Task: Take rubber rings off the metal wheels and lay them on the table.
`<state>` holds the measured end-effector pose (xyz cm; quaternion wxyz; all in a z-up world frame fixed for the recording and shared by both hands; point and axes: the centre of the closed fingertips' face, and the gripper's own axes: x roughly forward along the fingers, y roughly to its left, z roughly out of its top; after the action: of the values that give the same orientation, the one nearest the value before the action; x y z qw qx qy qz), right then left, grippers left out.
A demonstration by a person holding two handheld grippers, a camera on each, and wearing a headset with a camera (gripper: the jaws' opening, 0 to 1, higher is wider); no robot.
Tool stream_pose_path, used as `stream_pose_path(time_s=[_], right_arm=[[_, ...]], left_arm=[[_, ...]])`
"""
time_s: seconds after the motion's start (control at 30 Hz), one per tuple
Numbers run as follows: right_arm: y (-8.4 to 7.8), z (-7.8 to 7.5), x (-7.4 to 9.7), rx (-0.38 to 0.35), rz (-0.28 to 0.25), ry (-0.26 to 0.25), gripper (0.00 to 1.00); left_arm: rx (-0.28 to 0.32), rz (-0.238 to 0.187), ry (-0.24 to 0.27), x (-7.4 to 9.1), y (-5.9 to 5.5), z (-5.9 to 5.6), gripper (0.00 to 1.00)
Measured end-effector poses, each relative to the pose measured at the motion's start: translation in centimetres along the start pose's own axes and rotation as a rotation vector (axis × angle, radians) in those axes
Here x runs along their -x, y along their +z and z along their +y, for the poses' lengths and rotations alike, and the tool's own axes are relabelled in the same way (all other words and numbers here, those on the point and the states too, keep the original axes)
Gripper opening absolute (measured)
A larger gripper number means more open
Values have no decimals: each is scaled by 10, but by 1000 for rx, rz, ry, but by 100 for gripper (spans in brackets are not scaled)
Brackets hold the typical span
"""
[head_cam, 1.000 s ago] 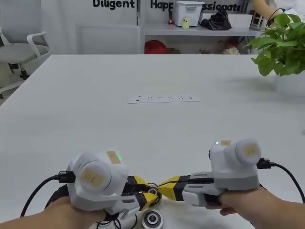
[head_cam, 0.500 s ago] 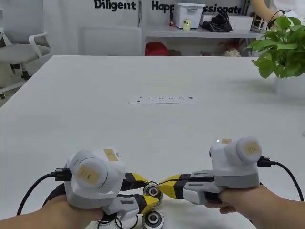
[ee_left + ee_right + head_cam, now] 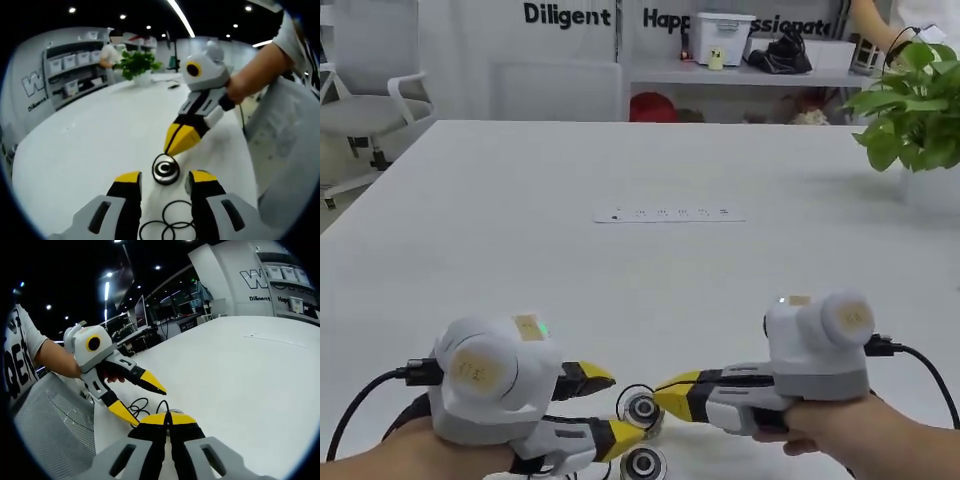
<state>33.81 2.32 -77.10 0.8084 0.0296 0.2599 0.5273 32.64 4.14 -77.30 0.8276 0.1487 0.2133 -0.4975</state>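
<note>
A metal wheel (image 3: pixel 642 408) lies on the white table (image 3: pixel 620 280) near its front edge, with a thin black rubber ring (image 3: pixel 623 392) loose around it. My right gripper (image 3: pixel 662 396) is shut, its yellow tips pinching that rubber ring (image 3: pixel 161 406) at the wheel's right side. To the wheel's left my left gripper (image 3: pixel 615 406) stands open, its jaws spread and not touching the wheel (image 3: pixel 165 169), which sits just ahead of them. The right gripper (image 3: pixel 170 148) comes down on the wheel from the far side. A second wheel (image 3: pixel 642 465) lies closer to me. Loose black rings (image 3: pixel 170 225) lie under the left jaws.
A white power strip (image 3: pixel 670 213) lies flat in the middle of the table. A potted plant (image 3: pixel 915 100) stands at the far right corner. An office chair (image 3: pixel 370 90) is beyond the left edge, and a shelf with a box (image 3: pixel 720 35) is behind the table.
My left gripper has opened its jaws off the wheel and drawn back to the left. The right gripper has held its place at the wheel. The head camera has tipped down a little.
</note>
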Motion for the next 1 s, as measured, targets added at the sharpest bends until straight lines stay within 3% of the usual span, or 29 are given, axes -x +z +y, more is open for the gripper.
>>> stream_pose_path(time_s=[0.27, 0.8, 1.0], right_arm=[[4, 2, 1, -10, -13, 5, 0], [19, 11, 2, -11, -47, 23, 0], [25, 16, 1, -14, -61, 33, 0]], left_arm=[[33, -31, -5, 10, 6, 1, 47], [32, -74, 2, 31, 17, 0, 58], [15, -67, -3, 40, 14, -3, 60]])
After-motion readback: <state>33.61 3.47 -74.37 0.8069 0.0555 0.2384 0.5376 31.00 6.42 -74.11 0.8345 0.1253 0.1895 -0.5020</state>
